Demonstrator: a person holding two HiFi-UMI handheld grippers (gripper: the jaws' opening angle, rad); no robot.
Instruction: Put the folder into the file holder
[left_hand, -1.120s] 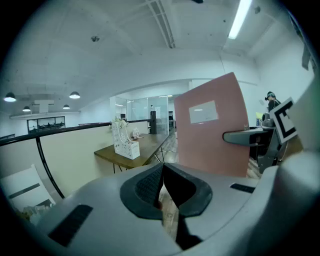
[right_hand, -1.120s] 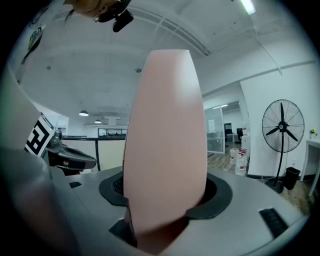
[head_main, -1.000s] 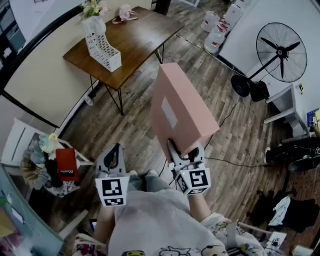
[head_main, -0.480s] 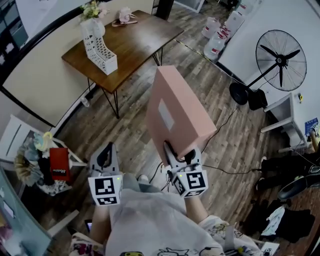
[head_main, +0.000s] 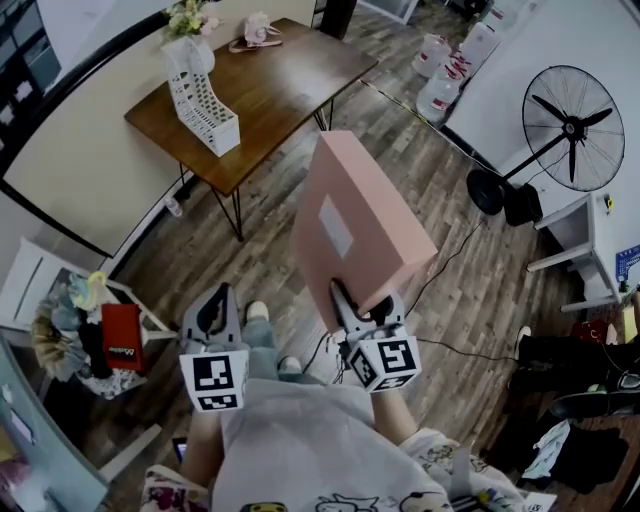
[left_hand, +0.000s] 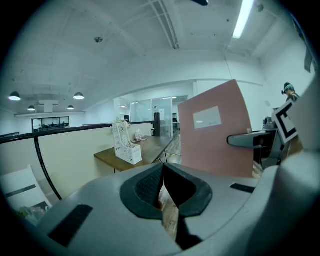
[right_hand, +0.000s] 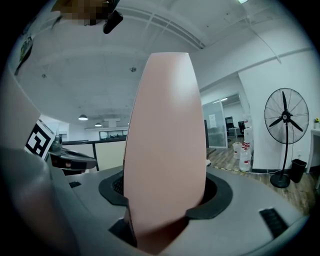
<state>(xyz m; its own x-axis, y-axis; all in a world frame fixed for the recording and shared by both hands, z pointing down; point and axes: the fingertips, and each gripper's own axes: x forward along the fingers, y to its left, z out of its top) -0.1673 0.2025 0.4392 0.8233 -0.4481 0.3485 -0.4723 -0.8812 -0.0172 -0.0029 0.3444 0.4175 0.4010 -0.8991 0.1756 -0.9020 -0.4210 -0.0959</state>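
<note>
A pink box-like folder (head_main: 355, 230) stands upright above the wooden floor, with my right gripper (head_main: 366, 312) shut on its lower edge. It fills the middle of the right gripper view, where the folder (right_hand: 165, 150) sits between the dark pads. The white lattice file holder (head_main: 203, 95) stands on the brown table (head_main: 290, 80), far ahead and to the left. My left gripper (head_main: 214, 312) hangs beside the folder with its jaws together and nothing in them. The left gripper view shows the file holder (left_hand: 125, 147) at a distance and the folder (left_hand: 215, 130) to the right.
A standing fan (head_main: 570, 120) is at the right, with water bottles (head_main: 445, 75) beyond it. A flower vase (head_main: 185, 15) stands behind the file holder. A low white stand with a red item (head_main: 120, 340) is at the left. Cables run across the floor.
The person has stepped a little, and a shoe now shows ahead between the grippers. The folder stays in the right gripper at the same tilt. The left gripper barely moved.
</note>
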